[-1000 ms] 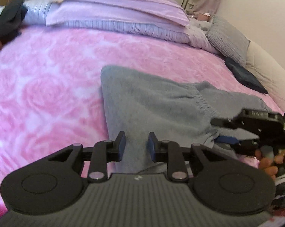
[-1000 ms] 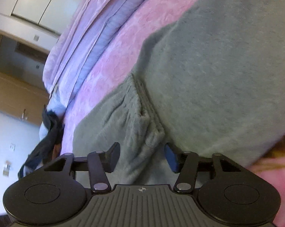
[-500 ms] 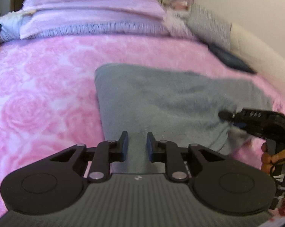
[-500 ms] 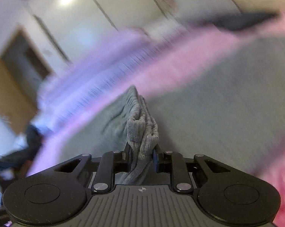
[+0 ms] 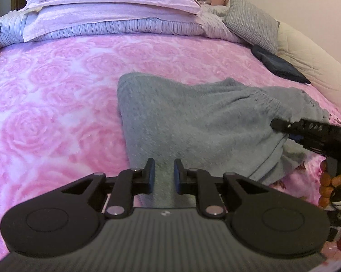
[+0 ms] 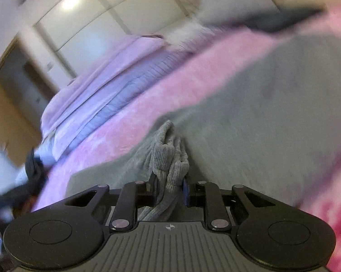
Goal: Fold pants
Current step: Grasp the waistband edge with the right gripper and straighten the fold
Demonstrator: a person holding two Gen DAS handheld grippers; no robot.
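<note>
Grey fleece pants [image 5: 193,117] lie on a pink rose blanket [image 5: 52,104]. My left gripper [image 5: 164,174] is at their near edge, fingers drawn close with a strip of grey cloth running between them. At the right, my right gripper [image 5: 281,125] pinches the gathered waistband and holds that end raised off the bed. In the blurred right wrist view, the right gripper [image 6: 170,188] is shut on a bunched ribbed fold of the pants [image 6: 168,158]. The rest of the pants [image 6: 272,117] spread out beyond it.
Stacked lilac pillows [image 5: 111,6] and a grey checked cushion [image 5: 252,22] line the head of the bed. A dark folded item [image 5: 279,65] lies at the right edge by a cream bed frame [image 5: 306,52]. A hand [image 5: 329,181] holds the right gripper.
The right gripper, open over the waistband a second ago, has shut on it and lifted that end. The left fingers have narrowed onto the near edge of the pants.
</note>
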